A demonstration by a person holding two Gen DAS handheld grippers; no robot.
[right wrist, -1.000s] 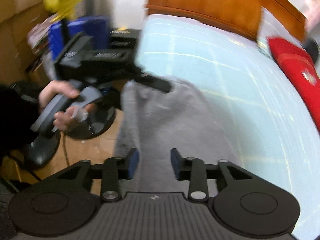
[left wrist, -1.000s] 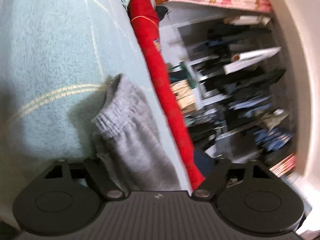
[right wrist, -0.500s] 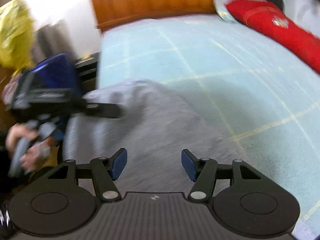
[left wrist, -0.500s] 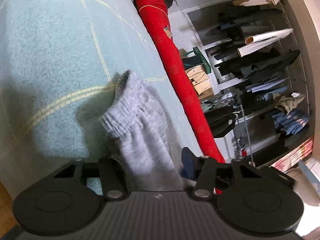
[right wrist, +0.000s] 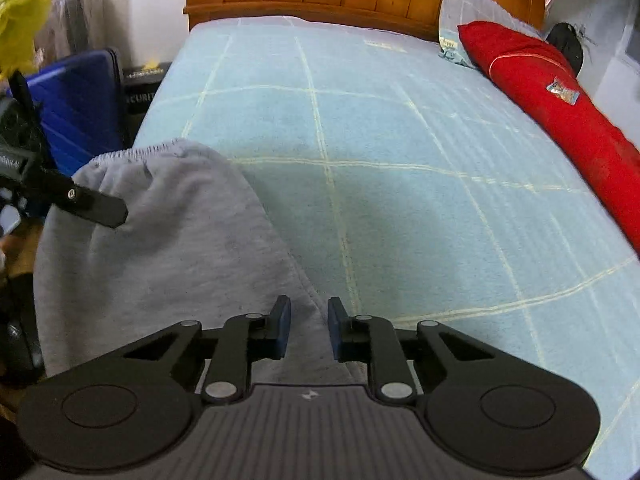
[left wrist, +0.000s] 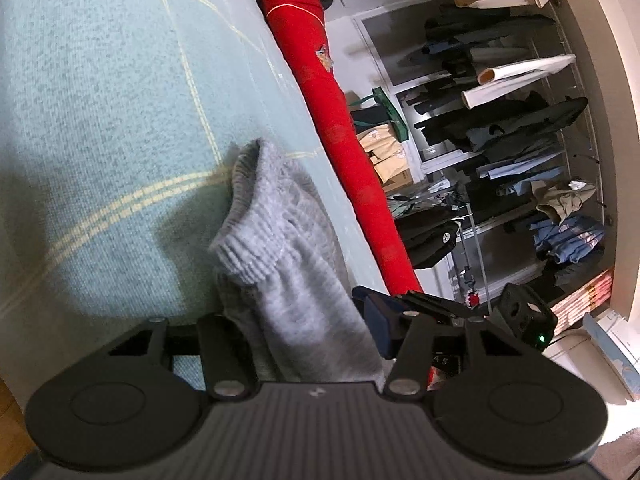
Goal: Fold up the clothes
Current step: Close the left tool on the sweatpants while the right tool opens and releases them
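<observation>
Grey sweatpants (right wrist: 160, 248) hang over the near edge of the bed (right wrist: 400, 160), right gripper (right wrist: 306, 330) closing with a fold between its jaws, left gripper (left wrist: 304, 332) clamping the waistband, red bolster (right wrist: 560, 112) far side

Blue checked bed (right wrist: 400, 160) bearing grey garment (right wrist: 160, 248), red bolster (right wrist: 560, 112)

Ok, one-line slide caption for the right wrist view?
Right gripper closing its fingers on the grey garment at the edge of the blue bed.
</observation>
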